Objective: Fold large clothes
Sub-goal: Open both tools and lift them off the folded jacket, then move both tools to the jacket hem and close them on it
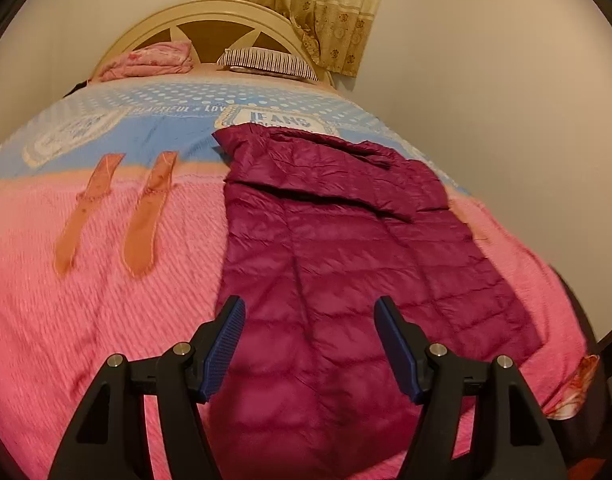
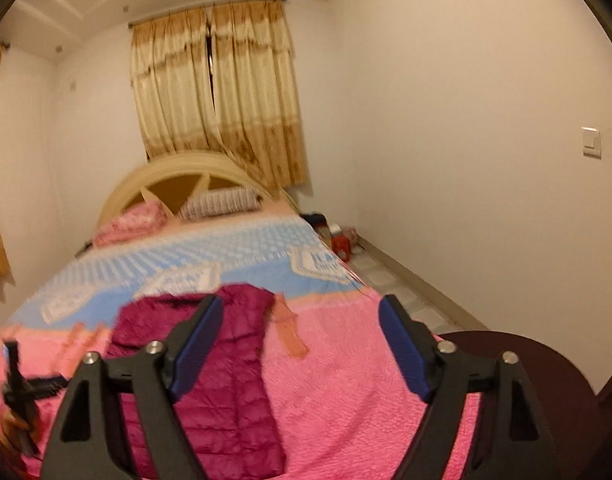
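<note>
A magenta quilted down jacket (image 1: pixel 346 264) lies flat along the bed, folded into a long strip with a sleeve laid across its far end. My left gripper (image 1: pixel 310 312) hangs open over its near end, with nothing between the blue pads. In the right wrist view the same jacket (image 2: pixel 225 380) lies lower left. My right gripper (image 2: pixel 299 312) stands open and wide above the pink blanket (image 2: pixel 346 400), holding nothing. A dark tool, probably the left gripper (image 2: pixel 17 384), shows at the left edge.
The bed carries a pink blanket (image 1: pixel 85 320) near me and a blue dotted sheet (image 1: pixel 165 120) farther off. A pink folded cloth (image 1: pixel 149 60) and striped pillow (image 1: pixel 269 62) sit by the headboard (image 1: pixel 209 20). Small clutter (image 2: pixel 338 240) and floor tiles lie right of the bed.
</note>
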